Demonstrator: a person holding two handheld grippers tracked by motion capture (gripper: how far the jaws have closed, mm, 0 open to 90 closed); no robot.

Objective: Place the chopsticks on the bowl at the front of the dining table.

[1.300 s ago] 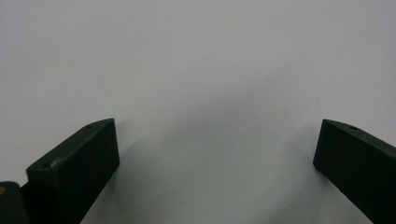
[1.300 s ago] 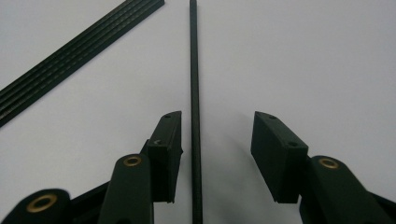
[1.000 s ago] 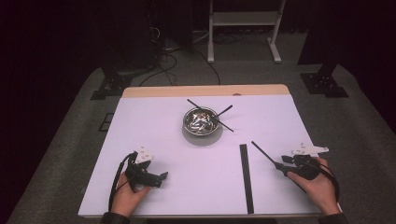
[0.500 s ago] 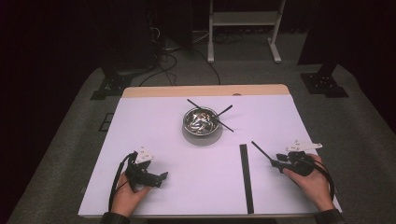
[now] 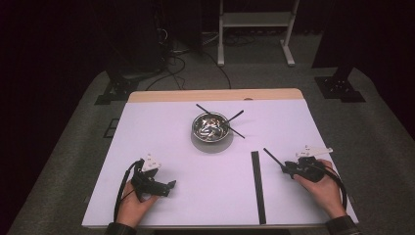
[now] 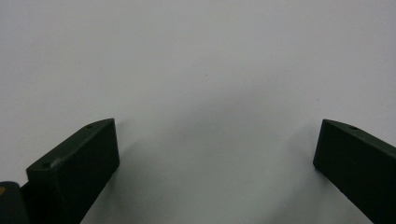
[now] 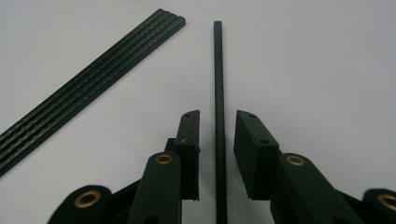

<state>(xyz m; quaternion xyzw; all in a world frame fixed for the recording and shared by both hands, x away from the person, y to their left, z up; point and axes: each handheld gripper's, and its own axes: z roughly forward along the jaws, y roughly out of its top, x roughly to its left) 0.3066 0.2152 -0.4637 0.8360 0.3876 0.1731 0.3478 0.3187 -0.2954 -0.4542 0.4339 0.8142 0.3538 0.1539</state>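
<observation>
A single black chopstick (image 7: 217, 70) lies on the white table (image 5: 161, 127) and runs straight between the jaws of my right gripper (image 7: 217, 114). Those jaws have just been closing, and a thin gap still shows on each side of the stick. In the high view the right gripper (image 5: 286, 168) sits at the front right, with the chopstick (image 5: 272, 156) pointing away to the upper left. A row of several black chopsticks (image 5: 257, 186) (image 7: 93, 79) lies side by side to its left. My left gripper (image 5: 169, 186) (image 6: 217, 154) rests open on bare table at the front left.
A metal bowl (image 5: 210, 126) stands at the table's middle back, with black chopsticks (image 5: 235, 117) lying across and beside it. A wooden strip (image 5: 215, 95) edges the far side. Dark floor, cables and stand legs surround the table.
The right gripper's jaws have narrowed around the single chopstick, and the right hand shifted slightly. The left hand and gripper have stayed put.
</observation>
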